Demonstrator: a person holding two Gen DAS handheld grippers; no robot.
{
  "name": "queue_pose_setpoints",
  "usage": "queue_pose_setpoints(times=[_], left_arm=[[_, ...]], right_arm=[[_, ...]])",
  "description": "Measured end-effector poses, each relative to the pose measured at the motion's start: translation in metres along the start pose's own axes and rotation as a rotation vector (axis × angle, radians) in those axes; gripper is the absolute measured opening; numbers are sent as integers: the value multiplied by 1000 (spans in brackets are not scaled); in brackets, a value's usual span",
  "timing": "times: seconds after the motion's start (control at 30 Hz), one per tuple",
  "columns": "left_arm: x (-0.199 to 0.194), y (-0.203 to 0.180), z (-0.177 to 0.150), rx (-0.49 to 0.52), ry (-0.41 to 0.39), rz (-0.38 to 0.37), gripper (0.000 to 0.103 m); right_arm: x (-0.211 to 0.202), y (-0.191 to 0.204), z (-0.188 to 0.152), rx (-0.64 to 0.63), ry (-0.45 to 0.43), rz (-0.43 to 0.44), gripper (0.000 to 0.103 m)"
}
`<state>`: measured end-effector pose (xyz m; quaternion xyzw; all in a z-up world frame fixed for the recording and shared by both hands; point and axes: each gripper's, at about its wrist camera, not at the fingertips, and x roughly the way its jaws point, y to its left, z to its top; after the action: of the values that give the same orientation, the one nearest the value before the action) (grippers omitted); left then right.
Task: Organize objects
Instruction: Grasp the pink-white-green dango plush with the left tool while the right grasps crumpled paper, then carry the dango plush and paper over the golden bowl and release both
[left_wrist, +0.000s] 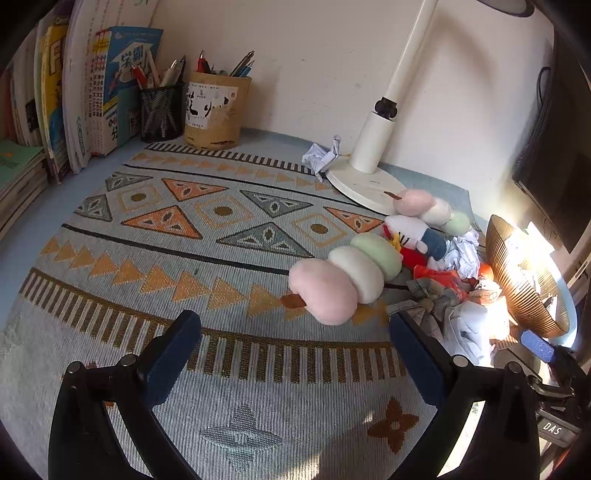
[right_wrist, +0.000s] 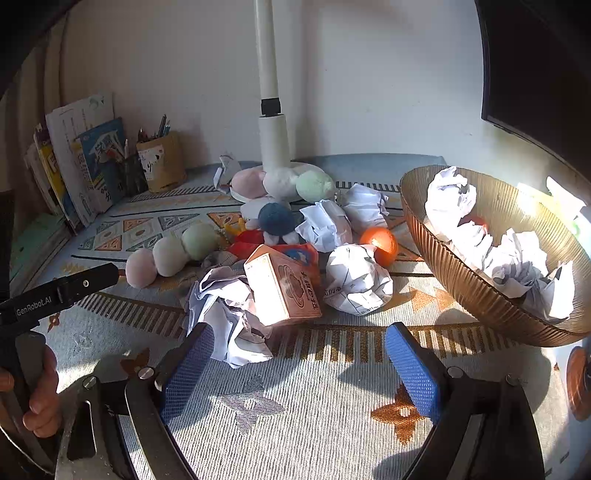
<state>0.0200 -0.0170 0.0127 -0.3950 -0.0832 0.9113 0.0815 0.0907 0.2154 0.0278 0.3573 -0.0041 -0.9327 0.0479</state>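
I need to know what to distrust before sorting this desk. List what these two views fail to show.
- Bowl: right wrist view; crumpled paper hides the contents, only a red-orange bit shows. Left wrist view: sun glare washes it out.
- Small carton: right wrist view; glare bleaches its front, print unreadable.
- Plush toy: both views; dumpling skewers and paper cover most of it.
- Lamp: head cut off by the top edge.
- Monitor: cut off at the right edge.

Right gripper (right_wrist: 299, 354) with blue dimpled pads on black arms, silver screws, left gripper (left_wrist: 295, 343) black, lettered "GenRobot.AI"
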Motion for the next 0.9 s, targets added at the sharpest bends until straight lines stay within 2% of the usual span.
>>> queue_pose_setpoints(times=[0.07,0.17,0.27,0.33,0.4,0.47,0.5,0.57,0.6,0.7,0.8,0.9], left_arm=[[14,-8,3,86,95,48,100],[15,-17,13,176,99,36,100],[20,-25,29,243,96,15,100],[28,-33,38,307,104,14,100],[40,-40,43,357,135,-16,100],[50,-46,45,384,170,-52,96],[54,-48,45,394,179,-69,89],[59,-51,44,404,193,-86,71],[61,-53,41,413,199,-74,64],[53,-60,33,456,160,-44,59],[41,-64,25,463,151,-49,58],[24,-67,23,450,128,-69,58]], right_arm=[[3,8,0,-33,32,26,93],[14,20,-2,-34,113,84,93],[27,24,1,30,179,168,93],[37,23,5,73,196,174,93],[45,21,9,114,213,173,87],[47,18,12,140,201,185,73],[48,17,13,147,202,199,69],[48,15,12,156,198,211,53],[47,14,12,157,191,211,52],[39,14,10,156,175,251,47],[29,18,6,131,164,267,46],[14,18,-3,134,163,320,46]])
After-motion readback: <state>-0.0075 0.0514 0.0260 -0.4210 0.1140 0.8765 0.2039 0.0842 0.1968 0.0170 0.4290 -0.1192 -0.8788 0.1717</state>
